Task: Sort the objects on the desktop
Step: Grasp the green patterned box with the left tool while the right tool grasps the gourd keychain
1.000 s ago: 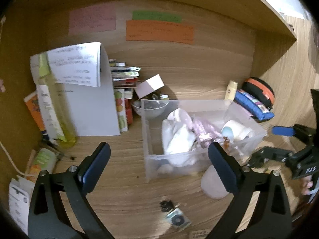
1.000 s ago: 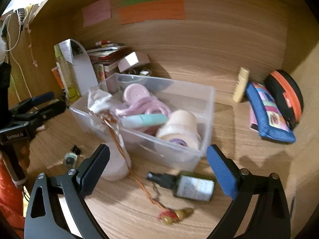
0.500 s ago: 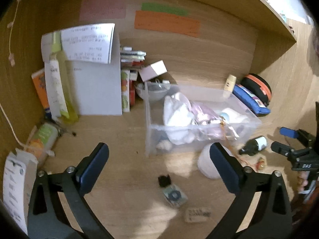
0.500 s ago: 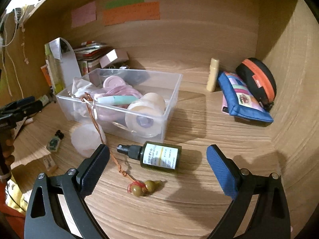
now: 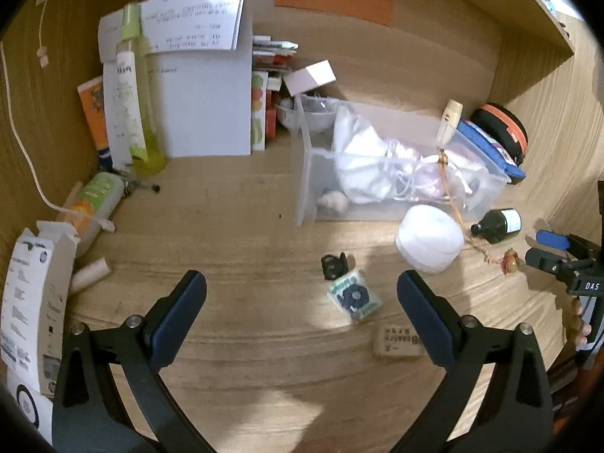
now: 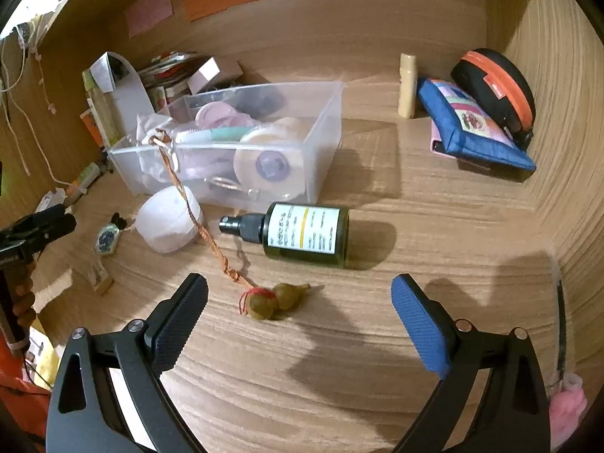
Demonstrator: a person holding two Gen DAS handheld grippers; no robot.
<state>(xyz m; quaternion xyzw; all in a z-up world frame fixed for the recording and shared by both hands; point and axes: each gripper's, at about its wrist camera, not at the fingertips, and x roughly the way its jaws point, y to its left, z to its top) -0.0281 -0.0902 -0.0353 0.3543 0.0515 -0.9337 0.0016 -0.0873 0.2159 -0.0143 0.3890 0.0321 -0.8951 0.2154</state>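
Both our tongs are spread wide, nothing between the pads. Our right gripper hovers over the desk; gourd charm lies just ahead between its fingers, its orange cord running up into the clear bin. Dark green spray bottle lies on its side just beyond the charm, in front of the bin. White round jar sits left of the bottle, touching the cord. Our left gripper is released too; small teal packet and black clip lie between its fingers, stamped block beside the right pad.
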